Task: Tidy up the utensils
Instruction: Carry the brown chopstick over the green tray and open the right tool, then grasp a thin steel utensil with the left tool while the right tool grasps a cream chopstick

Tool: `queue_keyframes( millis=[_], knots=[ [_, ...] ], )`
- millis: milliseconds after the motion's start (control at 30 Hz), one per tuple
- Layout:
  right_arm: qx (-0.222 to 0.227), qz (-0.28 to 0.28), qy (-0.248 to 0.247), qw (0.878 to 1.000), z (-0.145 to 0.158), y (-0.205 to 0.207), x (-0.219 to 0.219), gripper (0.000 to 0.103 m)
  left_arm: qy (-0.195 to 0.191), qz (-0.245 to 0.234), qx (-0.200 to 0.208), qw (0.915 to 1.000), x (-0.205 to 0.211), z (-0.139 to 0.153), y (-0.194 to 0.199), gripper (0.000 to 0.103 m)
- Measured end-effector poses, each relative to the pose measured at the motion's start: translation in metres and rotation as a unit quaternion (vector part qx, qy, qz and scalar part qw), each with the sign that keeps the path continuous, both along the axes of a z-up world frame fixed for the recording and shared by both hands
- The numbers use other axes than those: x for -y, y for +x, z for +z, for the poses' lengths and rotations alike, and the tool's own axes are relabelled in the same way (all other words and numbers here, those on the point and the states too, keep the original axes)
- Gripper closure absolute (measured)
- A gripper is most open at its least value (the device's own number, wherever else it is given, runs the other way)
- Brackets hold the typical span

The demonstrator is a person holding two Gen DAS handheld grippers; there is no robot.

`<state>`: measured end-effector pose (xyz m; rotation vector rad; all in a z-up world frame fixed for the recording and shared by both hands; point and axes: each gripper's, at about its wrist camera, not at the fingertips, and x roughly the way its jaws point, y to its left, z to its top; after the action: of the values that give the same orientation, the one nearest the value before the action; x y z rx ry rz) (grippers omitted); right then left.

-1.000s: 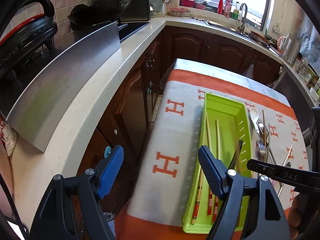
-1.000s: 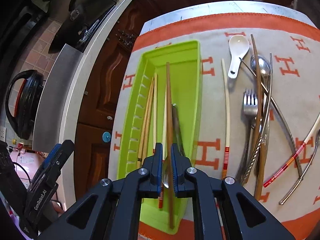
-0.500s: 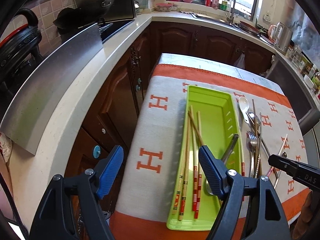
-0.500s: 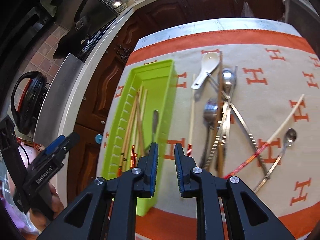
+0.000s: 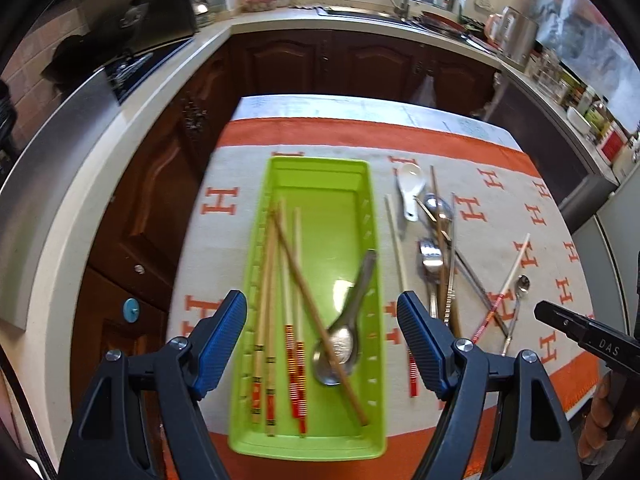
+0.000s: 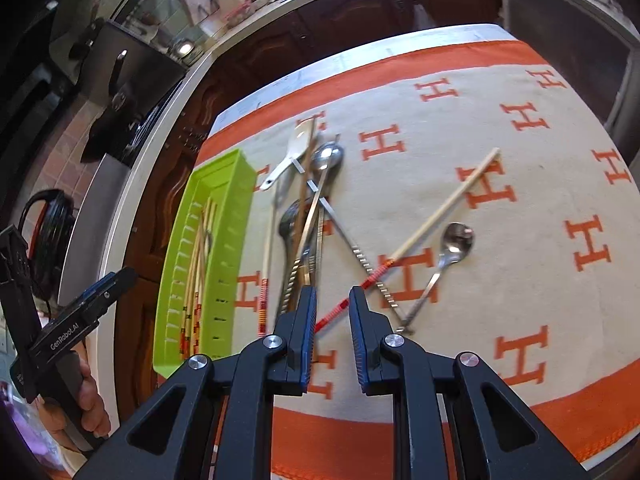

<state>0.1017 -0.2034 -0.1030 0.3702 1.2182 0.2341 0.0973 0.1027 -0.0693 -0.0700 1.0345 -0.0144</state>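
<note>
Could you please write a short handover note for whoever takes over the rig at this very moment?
Left gripper: open, empty, above the lime-green plastic tray.
Right gripper: slightly open, empty, over the loose pile on the orange-and-beige cloth.
Done: several wooden chopsticks and a steel spoon lie in the tray.
Left: white ceramic spoon, small steel teaspoon, red-banded chopstick, and the crossed steel cutlery beside the tray.
</note>
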Motion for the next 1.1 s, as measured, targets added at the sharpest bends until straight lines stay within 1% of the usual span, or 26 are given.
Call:
queue_keyframes(
  millis=[133,200,300,367,467,533,600,667,700,800,867,967,1100],
  knots=[
    [0.002,-0.022,0.01,1.0,-0.005,0.001,0.033,0.086,-0.003,-0.024,-0.009,0.9997,0.03,-0.003,0.012,0.027],
    [0.002,-0.028,0.014,0.999,-0.007,0.003,0.04,0.086,-0.007,-0.035,-0.015,0.9993,0.045,-0.005,0.02,0.027],
    [0.002,-0.038,0.024,0.999,-0.012,0.006,0.058,0.086,-0.013,-0.053,-0.024,0.9982,0.066,-0.01,0.034,0.033],
    [0.001,-0.044,0.032,0.998,-0.016,0.008,0.068,0.086,-0.016,-0.063,-0.03,0.9974,0.078,-0.014,0.043,0.04],
    [-0.002,-0.05,0.042,0.998,-0.022,0.012,0.081,0.086,-0.014,-0.083,-0.037,0.9957,0.1,-0.022,0.06,0.041],
    [-0.002,-0.051,0.046,0.998,-0.026,0.013,0.086,0.086,-0.007,-0.096,-0.038,0.9946,0.111,-0.027,0.068,0.043],
    [-0.003,-0.051,0.049,0.997,-0.031,0.015,0.091,0.086,0.006,-0.114,-0.036,0.9928,0.125,-0.035,0.075,0.05],
    [-0.005,-0.05,0.054,0.997,-0.037,0.017,0.095,0.086,0.021,-0.132,-0.038,0.9903,0.139,-0.044,0.08,0.061],
    [-0.007,-0.05,0.056,0.997,-0.039,0.017,0.095,0.086,0.029,-0.141,-0.04,0.9889,0.146,-0.051,0.084,0.063],
    [-0.014,-0.048,0.064,0.997,-0.05,0.018,0.098,0.086,0.035,-0.148,-0.047,0.9872,0.155,-0.062,0.09,0.072],
    [-0.018,-0.045,0.067,0.997,-0.057,0.02,0.099,0.086,0.036,-0.151,-0.05,0.9866,0.158,-0.067,0.093,0.081],
    [-0.021,-0.043,0.07,0.996,-0.065,0.022,0.096,0.086,0.044,-0.153,-0.057,0.9856,0.161,-0.074,0.098,0.088],
    [-0.024,-0.042,0.076,0.996,-0.073,0.025,0.094,0.086,0.044,-0.157,-0.065,0.9844,0.162,-0.08,0.1,0.091]
  ],
)
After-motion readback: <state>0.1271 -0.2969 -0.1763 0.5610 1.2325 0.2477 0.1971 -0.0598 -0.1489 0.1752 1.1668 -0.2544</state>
